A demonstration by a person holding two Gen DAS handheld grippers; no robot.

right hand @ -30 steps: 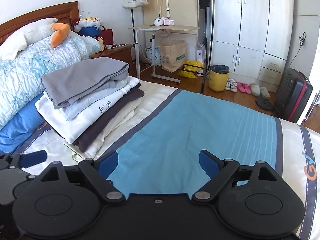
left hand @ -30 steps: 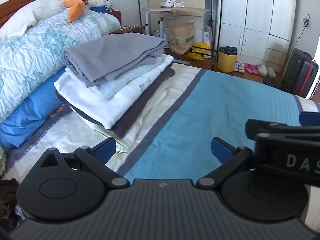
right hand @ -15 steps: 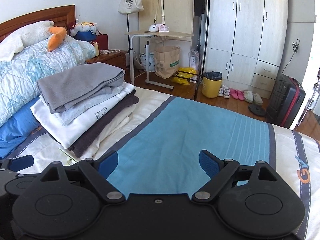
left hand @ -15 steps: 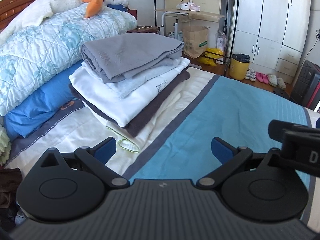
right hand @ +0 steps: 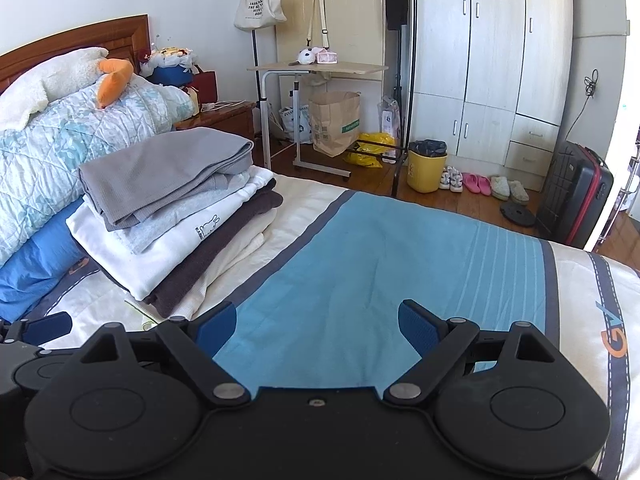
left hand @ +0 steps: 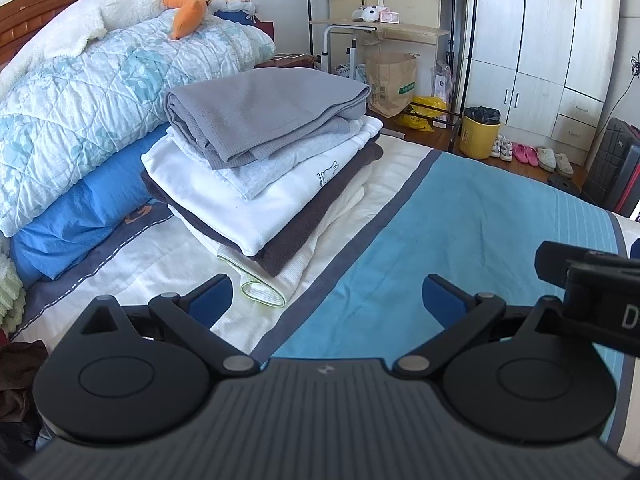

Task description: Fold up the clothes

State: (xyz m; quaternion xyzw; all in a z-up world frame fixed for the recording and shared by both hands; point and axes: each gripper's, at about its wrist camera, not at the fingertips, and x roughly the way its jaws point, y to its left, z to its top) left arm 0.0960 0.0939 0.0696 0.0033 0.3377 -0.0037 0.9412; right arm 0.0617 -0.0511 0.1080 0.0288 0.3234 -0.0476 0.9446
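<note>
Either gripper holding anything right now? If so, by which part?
Nothing held. Left gripper and right gripper are both open over the bedspread, beside the folded stack.

Orange and blue letters "GV" [right hand: 612,330] run sideways along the white edge of the bedsheet [right hand: 588,292]. A white "D" [left hand: 631,316] shows on the black body of the right gripper at the edge of the left wrist view, the rest cut off. The tote bag [right hand: 260,6] and the paper bag's green label [right hand: 347,126] carry print too small to read.
</note>
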